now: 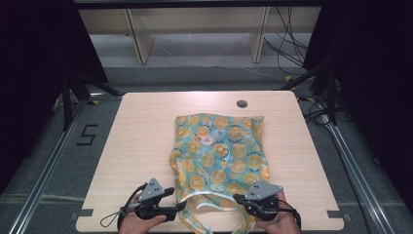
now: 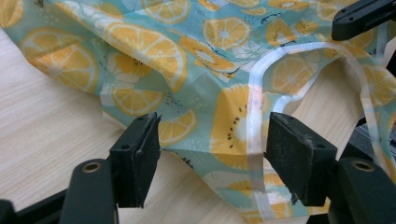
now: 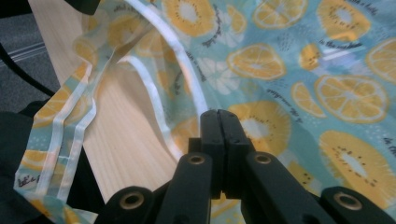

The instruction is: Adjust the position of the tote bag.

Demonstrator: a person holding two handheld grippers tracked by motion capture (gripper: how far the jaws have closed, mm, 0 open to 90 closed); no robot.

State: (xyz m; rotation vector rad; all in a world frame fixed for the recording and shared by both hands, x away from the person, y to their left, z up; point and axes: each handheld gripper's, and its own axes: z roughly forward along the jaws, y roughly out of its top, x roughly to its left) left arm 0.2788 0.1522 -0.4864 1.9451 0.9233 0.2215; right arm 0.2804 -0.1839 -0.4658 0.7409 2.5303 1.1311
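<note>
A thin plastic bag point(image 1: 220, 151) printed with orange and lemon slices on pale teal lies flat on the light wooden table point(image 1: 141, 136), roughly in the middle and reaching to the near edge, where its looped handles point(image 1: 209, 204) spill toward the person. Left gripper point(image 1: 179, 206) sits low at the bag's near left corner, held in the person's left hand point(image 1: 139, 222); in the left gripper view its jaws stand wide apart, a fold of the bag's edge with its pale seam strip point(image 2: 254, 116) lying between the pads point(image 2: 299, 154), neither pad pressing on the film. Right gripper point(image 1: 238, 199) is at the bag's near right corner, held in the right hand point(image 1: 277, 222); in the right gripper view its two jaws are pressed flat together with no gap, the tips point(image 3: 219, 116) set against the printed film just beside the curve of a handle strip point(image 3: 159, 107); whether any film is pinched between them cannot be told. A round grommet hole point(image 1: 242, 103) sits in the table's far edge, well apart from the bag
</note>
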